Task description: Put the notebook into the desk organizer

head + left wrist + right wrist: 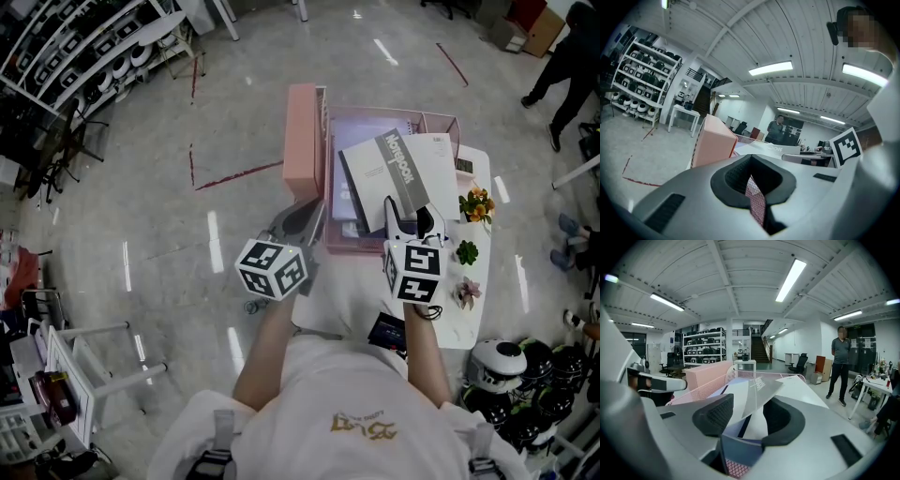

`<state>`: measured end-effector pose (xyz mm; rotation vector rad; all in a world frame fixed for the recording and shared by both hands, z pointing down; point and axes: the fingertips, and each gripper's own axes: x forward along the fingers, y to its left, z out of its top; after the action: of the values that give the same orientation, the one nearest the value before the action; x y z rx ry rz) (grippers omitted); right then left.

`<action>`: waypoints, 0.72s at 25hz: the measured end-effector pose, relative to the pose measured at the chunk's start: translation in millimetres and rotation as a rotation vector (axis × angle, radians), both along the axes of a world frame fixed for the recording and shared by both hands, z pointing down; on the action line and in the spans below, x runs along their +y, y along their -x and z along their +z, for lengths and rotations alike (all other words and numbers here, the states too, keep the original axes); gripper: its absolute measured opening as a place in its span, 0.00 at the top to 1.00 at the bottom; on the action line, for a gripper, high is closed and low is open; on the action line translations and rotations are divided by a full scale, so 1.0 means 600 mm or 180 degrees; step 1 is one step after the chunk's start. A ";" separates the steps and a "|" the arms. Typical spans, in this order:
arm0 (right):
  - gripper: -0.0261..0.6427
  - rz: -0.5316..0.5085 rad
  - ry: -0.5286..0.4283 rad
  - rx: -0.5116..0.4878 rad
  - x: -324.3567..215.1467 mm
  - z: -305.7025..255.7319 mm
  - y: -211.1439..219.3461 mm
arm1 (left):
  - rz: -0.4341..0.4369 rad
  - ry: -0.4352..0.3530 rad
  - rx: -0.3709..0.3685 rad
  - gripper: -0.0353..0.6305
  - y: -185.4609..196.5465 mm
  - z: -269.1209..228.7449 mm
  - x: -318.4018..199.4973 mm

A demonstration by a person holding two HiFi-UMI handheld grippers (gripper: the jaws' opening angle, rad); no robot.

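The head view looks steeply down from above the organizer (302, 141). Both gripper views sit low and close at its near side, facing across it into the room. All three views share the organizer.

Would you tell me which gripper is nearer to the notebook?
Right. The right gripper has the near edge of the notebook between its jaws; the left gripper is off to its left, clamped on the mesh wall of the organizer.

Left claw (315, 210) closed, right claw (410, 214) apart, both arms forward.
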<state>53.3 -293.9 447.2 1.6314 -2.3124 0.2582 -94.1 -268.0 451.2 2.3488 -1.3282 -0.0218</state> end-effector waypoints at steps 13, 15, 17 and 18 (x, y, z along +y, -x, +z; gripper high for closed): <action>0.62 -0.0140 -0.0168 0.0686 0.003 -0.024 0.016 | -0.0021 -0.0057 0.0024 0.92 0.006 -0.010 0.004; 0.61 -0.0141 -0.0207 0.0830 -0.001 -0.025 0.017 | -0.0022 -0.0058 0.0023 0.92 0.008 -0.009 0.002; 0.60 -0.0133 -0.0252 0.0983 -0.004 -0.028 0.017 | -0.0021 -0.0056 0.0026 0.92 0.009 -0.010 0.002; 0.59 -0.0130 -0.0271 0.1054 -0.005 -0.029 0.015 | -0.0019 -0.0055 0.0029 0.92 0.009 -0.010 0.002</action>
<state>44.0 -296.8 429.7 1.5296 -2.1250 -0.1141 -99.4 -266.7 445.3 2.3562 -1.3358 -0.0460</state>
